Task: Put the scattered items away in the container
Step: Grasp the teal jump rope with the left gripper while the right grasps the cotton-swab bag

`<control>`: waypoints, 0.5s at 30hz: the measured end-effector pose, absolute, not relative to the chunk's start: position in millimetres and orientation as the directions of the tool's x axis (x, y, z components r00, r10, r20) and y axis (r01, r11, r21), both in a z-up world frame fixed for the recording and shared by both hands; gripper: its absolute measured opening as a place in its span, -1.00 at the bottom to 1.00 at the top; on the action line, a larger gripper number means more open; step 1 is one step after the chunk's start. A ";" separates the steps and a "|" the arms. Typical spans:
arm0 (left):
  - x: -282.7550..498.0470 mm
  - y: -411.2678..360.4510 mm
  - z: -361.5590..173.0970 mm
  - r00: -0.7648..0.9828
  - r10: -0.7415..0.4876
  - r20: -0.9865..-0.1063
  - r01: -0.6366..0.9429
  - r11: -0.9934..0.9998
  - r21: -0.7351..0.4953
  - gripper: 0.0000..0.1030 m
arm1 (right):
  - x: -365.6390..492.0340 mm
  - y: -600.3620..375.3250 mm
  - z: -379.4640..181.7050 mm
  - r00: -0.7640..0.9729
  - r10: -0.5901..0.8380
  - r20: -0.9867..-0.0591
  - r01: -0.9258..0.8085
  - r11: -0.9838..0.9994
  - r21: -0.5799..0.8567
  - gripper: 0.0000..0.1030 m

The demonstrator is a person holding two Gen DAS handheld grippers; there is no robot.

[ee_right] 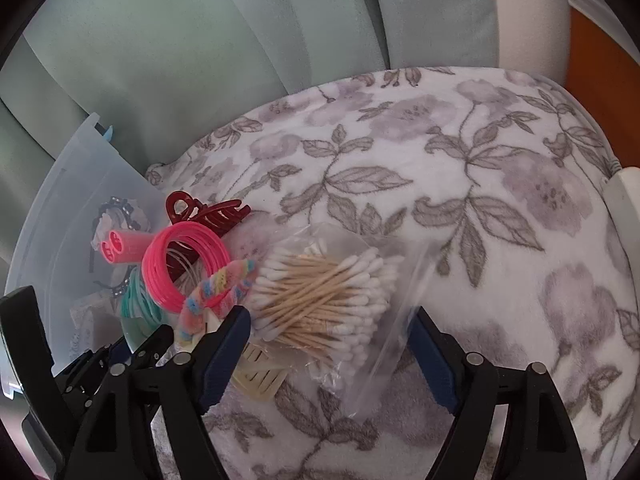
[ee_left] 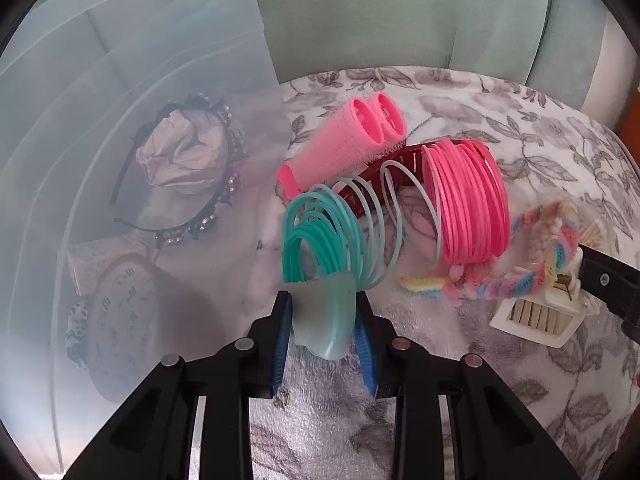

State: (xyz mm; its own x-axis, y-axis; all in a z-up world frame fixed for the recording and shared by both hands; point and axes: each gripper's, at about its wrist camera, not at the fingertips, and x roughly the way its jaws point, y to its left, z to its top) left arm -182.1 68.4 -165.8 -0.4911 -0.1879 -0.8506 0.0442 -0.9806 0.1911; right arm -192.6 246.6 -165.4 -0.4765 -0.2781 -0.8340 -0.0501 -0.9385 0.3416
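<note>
My left gripper (ee_left: 323, 320) is shut on the teal end of a plastic spring toy (ee_left: 324, 236), whose coils stretch right to a pink end (ee_left: 468, 200). Pink hair rollers (ee_left: 344, 140) and a dark red claw clip (ee_left: 400, 164) lie behind it. The translucent container (ee_left: 120, 120) stands at the left with a black headband (ee_left: 208, 184) inside. My right gripper (ee_right: 332, 340) is open around a clear bag of cotton swabs (ee_right: 324, 296). A rainbow fuzzy band (ee_right: 216, 296) and a cream clip (ee_right: 260, 380) lie beside its left finger.
Everything lies on a floral blanket (ee_right: 460, 160) over a seat with pale green cushions (ee_right: 200, 40) behind. The spring toy (ee_right: 184, 268), rollers (ee_right: 124, 244) and red clip (ee_right: 208, 212) crowd against the container wall (ee_right: 60, 208). An orange surface (ee_right: 600, 68) shows at far right.
</note>
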 end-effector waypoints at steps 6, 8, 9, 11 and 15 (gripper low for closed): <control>-183.5 68.7 -161.5 -0.492 -0.185 -0.851 0.044 -0.981 0.188 -0.51 | -201.9 241.9 -166.7 -0.483 -0.253 -0.838 -0.078 -0.941 0.329 0.83; -182.8 68.5 -156.5 -0.497 -0.177 -0.850 0.043 -0.983 0.180 -0.57 | -201.7 243.9 -165.5 -0.482 -0.232 -0.845 -0.102 -0.943 0.317 0.65; -182.1 68.8 -153.5 -0.501 -0.174 -0.848 0.042 -0.983 0.177 -0.58 | -200.9 244.5 -165.0 -0.477 -0.208 -0.854 -0.112 -0.949 0.293 0.42; -180.2 69.7 -148.0 -0.507 -0.168 -0.845 0.043 -0.984 0.170 -0.59 | -196.7 249.2 -163.2 -0.479 -0.204 -0.854 -0.123 -0.948 0.295 0.29; -170.7 72.9 -141.4 -0.507 -0.155 -0.848 0.043 -0.987 0.155 -0.60 | -181.2 260.7 -159.6 -0.476 -0.213 -0.853 -0.173 -0.928 0.329 0.22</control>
State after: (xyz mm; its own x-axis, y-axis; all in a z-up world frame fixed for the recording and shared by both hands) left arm -170.7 72.9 -141.4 -0.5074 -0.1552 -0.8476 0.0432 -0.9870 0.1548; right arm -181.2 260.7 -159.6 -0.4764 -0.2131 -0.8530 -0.1735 -0.9283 0.3288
